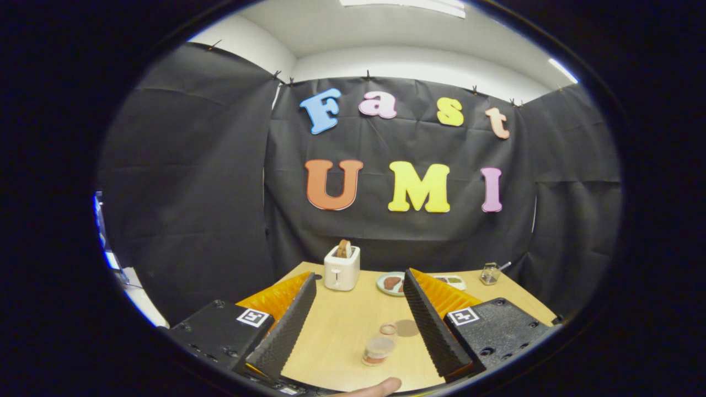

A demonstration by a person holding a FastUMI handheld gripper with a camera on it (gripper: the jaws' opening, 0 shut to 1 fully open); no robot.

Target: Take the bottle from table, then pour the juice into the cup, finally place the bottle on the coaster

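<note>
Hanging over the near end of the desk point(342, 325), the tongs point(358, 309) stand wide apart with nothing between their pads. The bottle point(378, 350) stands upright on the wood between the two fingers, low and close in, a small clear one with a little reddish juice at the bottom. Just behind it, touching or nearly so, is a small clear cup point(389, 330), and beside that a round brown coaster point(407, 327) lies flat.

That bottle looks light and nearly empty, so it should lift easily, though its smooth wall may slip; I would take it across the middle of the body, squarely, well below the cap. Squeezed hard, thin plastic might give.

Counting: one bottle, one cup, one coaster. Farther back I see one white toaster point(342, 268) with a slice poking out, one plate point(390, 283) of food, one small tray point(452, 282) and one glass jar point(490, 273). A fingertip point(380, 387) shows at the near edge.
</note>
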